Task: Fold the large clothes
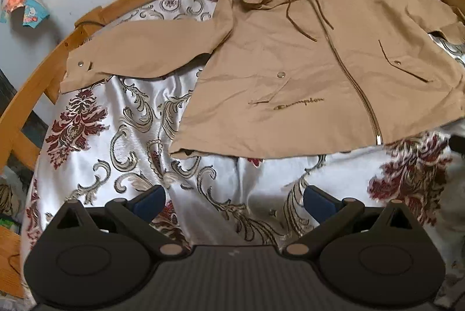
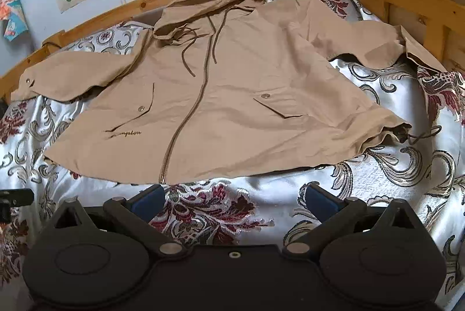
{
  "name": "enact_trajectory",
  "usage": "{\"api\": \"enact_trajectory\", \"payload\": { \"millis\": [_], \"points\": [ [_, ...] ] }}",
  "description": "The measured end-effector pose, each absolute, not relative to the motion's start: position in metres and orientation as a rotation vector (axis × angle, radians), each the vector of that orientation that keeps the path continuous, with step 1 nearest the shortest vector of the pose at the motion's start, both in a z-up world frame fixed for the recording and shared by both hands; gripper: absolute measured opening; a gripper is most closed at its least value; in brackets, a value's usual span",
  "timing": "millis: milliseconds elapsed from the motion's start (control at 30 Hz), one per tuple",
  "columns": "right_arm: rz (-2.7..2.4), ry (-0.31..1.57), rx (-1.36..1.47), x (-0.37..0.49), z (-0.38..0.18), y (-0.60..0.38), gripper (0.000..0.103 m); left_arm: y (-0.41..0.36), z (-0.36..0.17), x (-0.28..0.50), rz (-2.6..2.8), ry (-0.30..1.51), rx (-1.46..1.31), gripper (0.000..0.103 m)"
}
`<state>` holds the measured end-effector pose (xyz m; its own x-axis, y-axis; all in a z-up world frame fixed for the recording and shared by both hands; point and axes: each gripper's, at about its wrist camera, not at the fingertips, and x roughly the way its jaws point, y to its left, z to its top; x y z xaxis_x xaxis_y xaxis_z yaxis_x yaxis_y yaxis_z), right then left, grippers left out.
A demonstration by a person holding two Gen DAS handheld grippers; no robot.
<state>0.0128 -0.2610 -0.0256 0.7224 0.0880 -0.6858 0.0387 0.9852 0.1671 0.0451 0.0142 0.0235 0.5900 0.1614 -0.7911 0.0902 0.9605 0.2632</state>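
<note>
**Trainee:** Where do we stand?

**Me:** The jacket (image 2: 232, 96) lies face up and zipped on the bedspread (image 2: 261, 200), hood (image 2: 203, 6) toward the wall, both sleeves spread out to the sides. I judge no fold has been made yet. My left gripper (image 1: 234, 202) hangs over bare bedspread just short of the hem, jaws wide and holding nothing. My right gripper (image 2: 232, 202) is the same: wide, empty, near the zip (image 2: 186, 119) bottom.

**Trainee:** So what comes first?

**Me:** I'd fold the sleeves in. The left sleeve (image 1: 139, 52) runs out flat toward the bed frame (image 1: 35, 84), its cuff close to the rail. The right sleeve (image 2: 386, 43) is bunched and partly turned over itself near the far corner, so I'd smooth that one before folding.

**Trainee:** Where do you grip?

**Me:** At the cuff, taking both layers of cloth, not only the top one. This looks like a thin, crisp fabric, so a shallow bite would probably slip. I'd lift just enough to clear the body, carry the cuff across the chest, and lay it down without dragging.

**Trainee:** Anything to watch?

**Me:** The drawstrings (image 2: 189, 58) lie loose over the chest; they could get trapped in a lump under a sleeve. The hem cord (image 2: 418, 136) trails off the right corner and could snag a finger. And the bedspread looks slick, so the whole jacket may slide if I pull sideways.
</note>
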Motion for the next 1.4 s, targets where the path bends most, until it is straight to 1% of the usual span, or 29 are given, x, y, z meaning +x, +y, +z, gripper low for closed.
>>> {"api": "enact_trajectory", "payload": {
  "millis": [167,333,433,500,567,600,633,667,733,867,900,933,967,1000,1033,1067,1100,1200,1400],
  "points": [
    [0.036,0.737,0.192,0.016,-0.011,-0.265,0.102,0.005,0.052,0.079,0.036,1.012,0.273,0.103],
    [-0.028,0.622,0.109,0.029,0.029,-0.287,0.102,-0.012,0.067,0.104,-0.015,0.982,0.355,0.103],
    [-0.061,0.540,-0.057,0.044,0.051,-0.311,0.102,-0.024,0.061,0.114,-0.069,0.933,0.395,0.103],
    [-0.122,0.515,-0.121,0.058,0.056,-0.335,0.102,-0.029,0.053,0.118,-0.108,0.879,0.385,0.103],
    [-0.182,0.555,-0.189,0.078,0.052,-0.360,0.102,-0.032,0.041,0.125,-0.153,0.838,0.351,0.103],
    [-0.219,0.577,-0.228,0.090,0.048,-0.371,0.100,-0.033,0.036,0.129,-0.164,0.829,0.336,0.103],
    [-0.250,0.599,-0.271,0.101,0.043,-0.381,0.096,-0.035,0.028,0.134,-0.172,0.824,0.318,0.103],
    [-0.275,0.637,-0.312,0.114,0.036,-0.391,0.094,-0.036,0.022,0.139,-0.177,0.824,0.305,0.103],
    [-0.294,0.701,-0.366,0.136,0.020,-0.408,0.083,-0.037,0.006,0.148,-0.175,0.828,0.280,0.103],
    [-0.322,0.808,-0.502,0.176,-0.017,-0.427,0.074,-0.036,-0.018,0.165,-0.147,0.872,0.226,0.103],
    [-0.331,0.823,-0.518,0.181,-0.024,-0.430,0.068,-0.035,-0.021,0.168,-0.147,0.884,0.214,0.103],
    [-0.339,0.840,-0.525,0.188,-0.030,-0.433,0.055,-0.034,-0.024,0.171,-0.154,0.894,0.201,0.103],
    [-0.348,0.846,-0.530,0.193,-0.033,-0.437,0.047,-0.032,-0.025,0.171,-0.164,0.901,0.190,0.103],
    [-0.361,0.844,-0.529,0.197,-0.033,-0.439,0.032,-0.030,-0.025,0.172,-0.172,0.905,0.181,0.103],
    [-0.369,0.839,-0.518,0.200,-0.032,-0.443,0.023,-0.028,-0.025,0.172,-0.177,0.906,0.179,0.103],
    [-0.370,0.835,-0.500,0.202,-0.027,-0.448,0.017,-0.026,-0.024,0.172,-0.180,0.904,0.180,0.103],
    [-0.374,0.831,-0.492,0.202,-0.020,-0.449,0.003,-0.025,-0.023,0.171,-0.181,0.900,0.185,0.103],
    [-0.359,0.781,-0.470,0.196,0.012,-0.446,0.000,-0.021,-0.019,0.169,-0.193,0.884,0.189,0.103],
    [-0.218,0.632,-0.229,0.194,0.112,-0.444,0.000,-0.012,0.001,0.165,-0.266,0.855,0.146,0.102]
  ]
}}
